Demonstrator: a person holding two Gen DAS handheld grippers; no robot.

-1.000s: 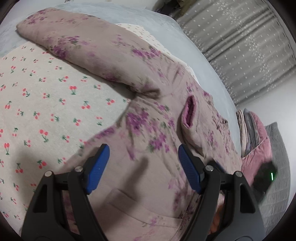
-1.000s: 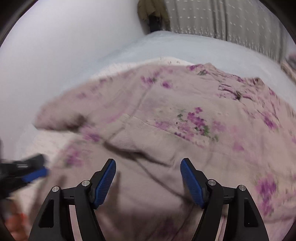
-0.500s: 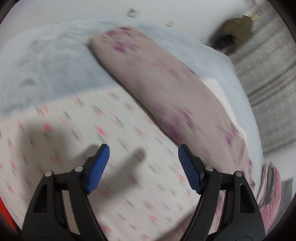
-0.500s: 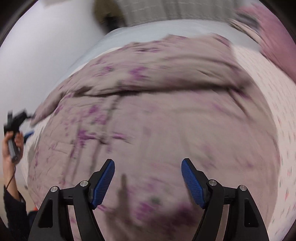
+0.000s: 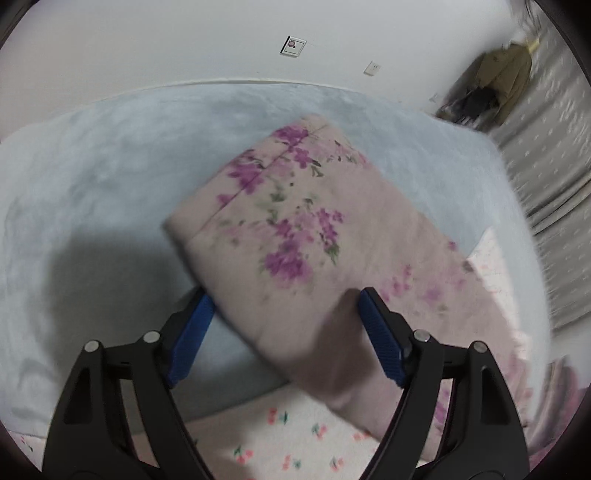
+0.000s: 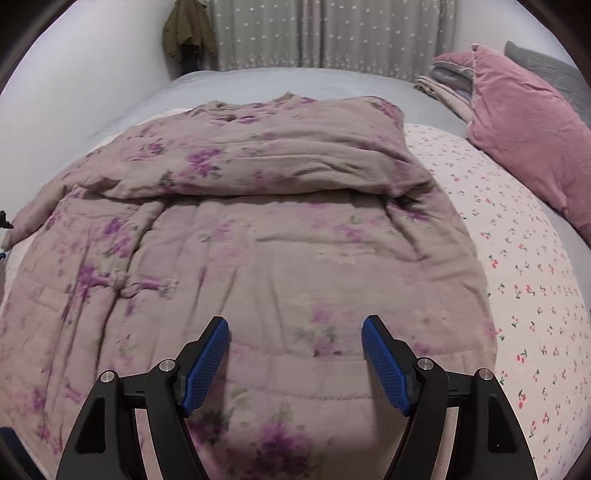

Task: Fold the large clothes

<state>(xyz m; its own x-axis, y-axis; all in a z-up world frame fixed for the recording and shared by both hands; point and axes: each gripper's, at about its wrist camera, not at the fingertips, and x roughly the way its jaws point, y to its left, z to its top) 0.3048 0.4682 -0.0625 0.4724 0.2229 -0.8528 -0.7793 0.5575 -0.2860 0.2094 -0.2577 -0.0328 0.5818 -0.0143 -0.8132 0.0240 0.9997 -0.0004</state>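
A large padded garment (image 6: 258, 240), dusty pink with purple flowers, lies spread on the bed, one sleeve folded across its chest. My right gripper (image 6: 295, 365) is open and empty, hovering over the garment's lower hem. In the left wrist view the other sleeve (image 5: 288, 229) stretches out over the blue blanket, its cuff end pointing away. My left gripper (image 5: 284, 332) is open with its jaws on either side of this sleeve, not closed on it.
A cherry-print sheet (image 6: 524, 266) covers the bed under the garment. A light blue blanket (image 5: 92, 192) lies beyond the sleeve. A pink pillow (image 6: 524, 133) and folded cloths (image 6: 443, 85) sit at the far right. A white wall (image 5: 147, 44) and curtains (image 6: 314, 33) stand behind.
My left gripper swung from the garment's body out along the sleeve to near its cuff. My right gripper moved to the hem, now facing the whole garment.
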